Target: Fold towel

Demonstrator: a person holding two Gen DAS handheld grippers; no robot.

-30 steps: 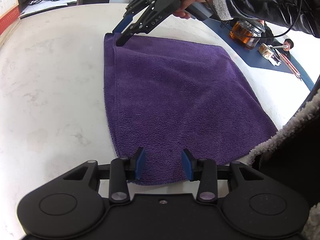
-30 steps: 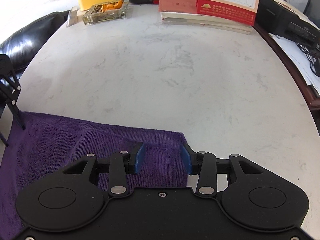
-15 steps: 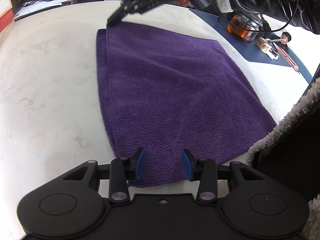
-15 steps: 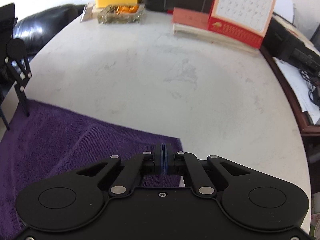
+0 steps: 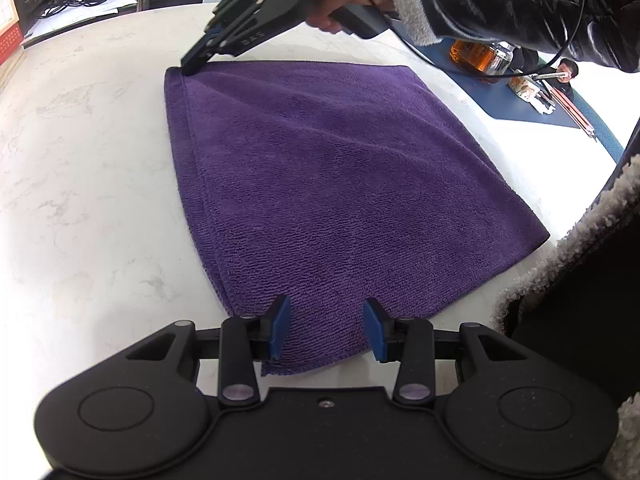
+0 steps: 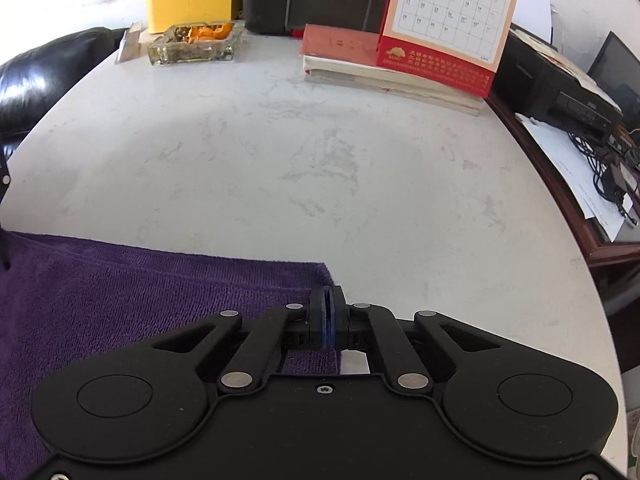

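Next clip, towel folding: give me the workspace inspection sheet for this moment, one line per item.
Surface: white marbled table, rounded edge.
Job's things: purple microfibre towel lying flat, already doubled along one edge.
Clutter: glass ashtray, stacked books, red desk calendar, amber glass jar on a blue mat.
Grippers: left gripper open, fingers straddling the towel's near edge; right gripper has just closed, pinching the far corner.
Cables: black cable trailing from the right gripper; tangled leads on the side desk.
Surroundings: black printer, black leather chair.
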